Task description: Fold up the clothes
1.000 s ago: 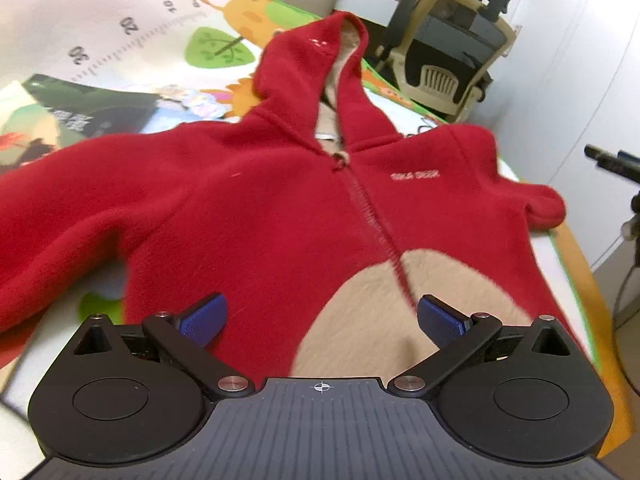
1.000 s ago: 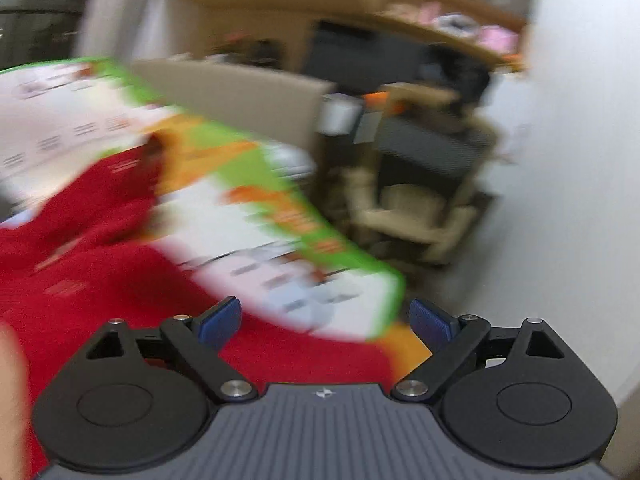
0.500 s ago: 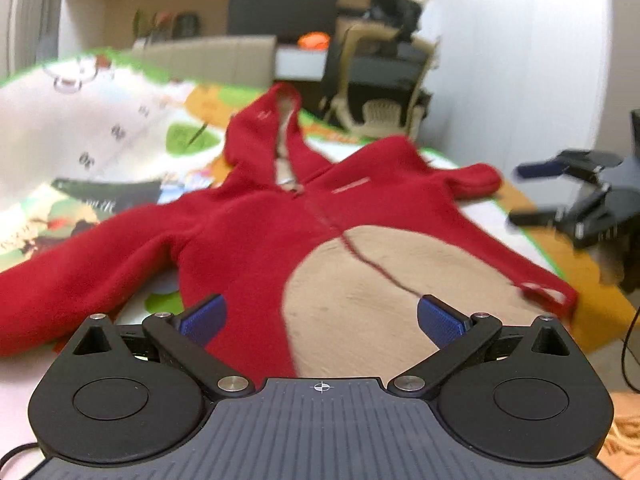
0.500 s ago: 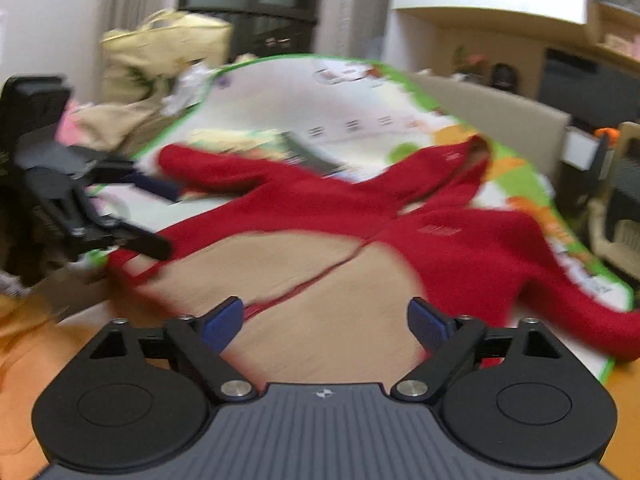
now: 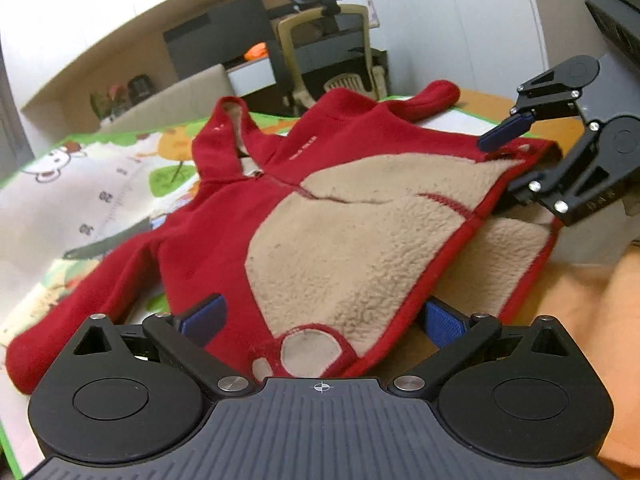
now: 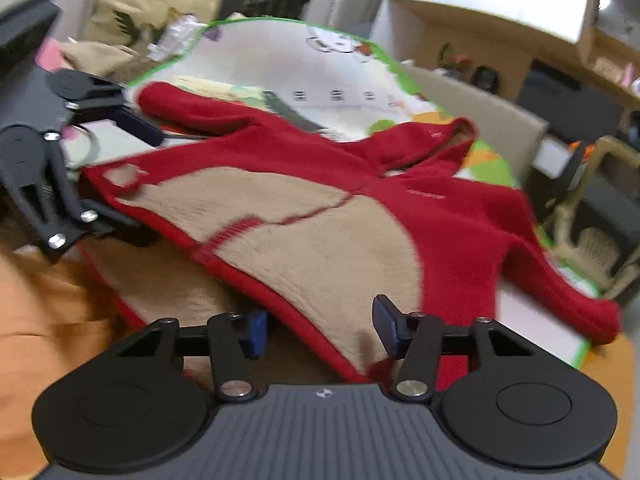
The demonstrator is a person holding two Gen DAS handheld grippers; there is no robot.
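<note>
The hooded jacket (image 5: pixel 224 236) lies face up on the play mat (image 5: pixel 72 184), hem at the near edge. Both grippers straddle hem corners for a fold: left gripper (image 5: pixel 320 320) fingers apart, right gripper (image 6: pixel 320 330) fingers closing, not yet pinching.

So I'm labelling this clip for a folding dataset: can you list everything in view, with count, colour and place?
Hooded fleece jacket: one, red with beige belly panel, spread front-up on the mat, its hem nearest both grippers.
Cartoon play mat: one, white with green border, under the jacket.
Office chair: one, beige and black, beyond the mat.
Orange cloth: one, beside the hem.
Left gripper: black with blue pads, open, hem corner between the pads.
Right gripper: black with blue pads, jaws closing around the other hem corner.
</note>
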